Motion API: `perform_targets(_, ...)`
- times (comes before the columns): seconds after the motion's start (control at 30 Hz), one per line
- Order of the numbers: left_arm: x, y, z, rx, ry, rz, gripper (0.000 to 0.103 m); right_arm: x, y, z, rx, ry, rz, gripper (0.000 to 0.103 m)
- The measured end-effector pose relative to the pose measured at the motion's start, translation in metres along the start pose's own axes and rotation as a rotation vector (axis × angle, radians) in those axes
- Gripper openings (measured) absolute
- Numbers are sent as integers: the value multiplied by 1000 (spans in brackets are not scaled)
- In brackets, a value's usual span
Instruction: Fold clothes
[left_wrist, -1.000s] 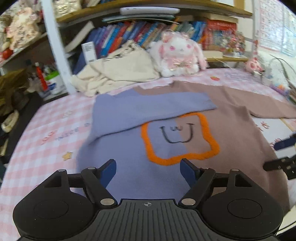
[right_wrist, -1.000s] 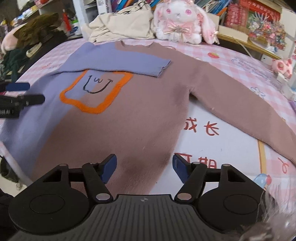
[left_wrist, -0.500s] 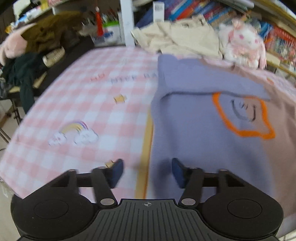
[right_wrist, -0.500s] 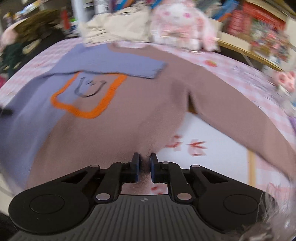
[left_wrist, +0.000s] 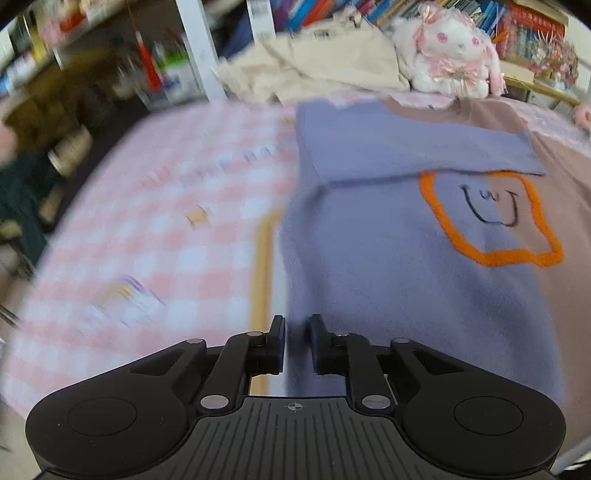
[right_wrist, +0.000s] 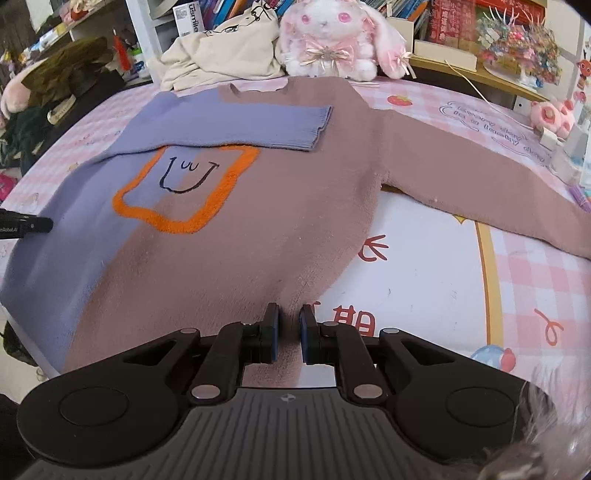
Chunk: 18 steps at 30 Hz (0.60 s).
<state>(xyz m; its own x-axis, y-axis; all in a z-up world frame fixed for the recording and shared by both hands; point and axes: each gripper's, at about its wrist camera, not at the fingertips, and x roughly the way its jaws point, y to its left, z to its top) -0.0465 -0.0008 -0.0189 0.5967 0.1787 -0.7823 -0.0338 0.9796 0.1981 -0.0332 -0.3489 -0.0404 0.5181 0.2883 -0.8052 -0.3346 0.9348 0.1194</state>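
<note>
A purple and brown sweater (right_wrist: 258, 221) with an orange-framed smiley lies flat, front up, on the pink checked cover (left_wrist: 166, 229). Its purple sleeve (right_wrist: 236, 125) is folded across the chest. The brown sleeve (right_wrist: 480, 173) stretches out to the right. My left gripper (left_wrist: 297, 328) is shut on the purple side edge of the sweater (left_wrist: 369, 266) near the hem. At the bottom hem, my right gripper (right_wrist: 289, 317) is shut on the brown fabric close to its right corner. The left gripper's fingers (right_wrist: 37, 224) show at the left edge of the right wrist view.
A pink-and-white plush bunny (right_wrist: 332, 40) and a heap of cream clothes (right_wrist: 225, 51) sit behind the collar, below bookshelves. Dark clothes (right_wrist: 66, 74) are piled off the left side. A small pink plush (right_wrist: 550, 114) and a charger with cable (right_wrist: 550, 138) lie at the far right.
Both grippers were open a second ago. The right one shut on the bottom hem first. The left swung to the sweater's left edge and shut there.
</note>
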Motion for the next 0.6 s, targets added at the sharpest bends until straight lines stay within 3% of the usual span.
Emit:
perform_targets(0.07, -22, -14, 11, 82, -95, 49, 23, 0, 1, -1, -6, -4, 1, 14)
perform_targets(0.1, -32, -24, 18, 120, -147, 34, 32, 0, 1, -1, -9, -6, 2, 15)
perform_targets(0.2, -50, -69, 42, 231, -262, -111, 50, 0, 3, -2, -19, -13, 3, 15)
perform_targets(0.33, -32, -134, 68, 332, -292, -236, 50, 0, 5, -4, -31, -22, 5, 15)
perform_targets(0.6, 9, -228, 93, 530, -302, -300, 49, 1, 9, -8, -56, -40, 9, 15)
